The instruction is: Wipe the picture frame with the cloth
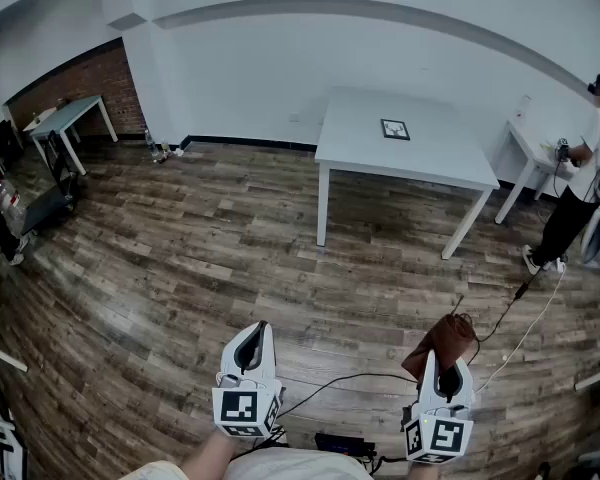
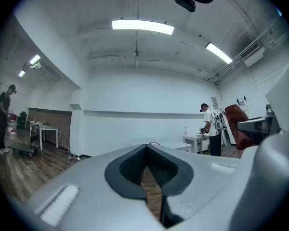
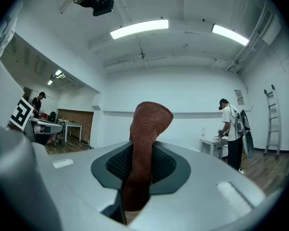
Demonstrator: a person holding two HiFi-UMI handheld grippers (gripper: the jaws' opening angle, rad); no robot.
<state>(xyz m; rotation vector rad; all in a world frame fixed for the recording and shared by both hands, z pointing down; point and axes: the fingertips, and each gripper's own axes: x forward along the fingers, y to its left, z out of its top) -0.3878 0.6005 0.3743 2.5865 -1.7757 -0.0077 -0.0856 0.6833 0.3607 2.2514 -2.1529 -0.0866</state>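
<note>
Wood floor (image 1: 180,268), white table (image 1: 430,158), picture frame (image 1: 395,129)

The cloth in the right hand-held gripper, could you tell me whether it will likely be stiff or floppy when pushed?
Probably floppy: the cloth folds over at its free end above the right hand-held gripper. Its coarse weave suggests it should grip rather than slide. It seems light, since one pinch holds it.

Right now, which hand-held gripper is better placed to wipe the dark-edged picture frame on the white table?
The right hand-held gripper: it grips the reddish-brown knitted cloth. The left hand-held gripper is shut on nothing. The dark-edged picture frame lies far from both.
</note>
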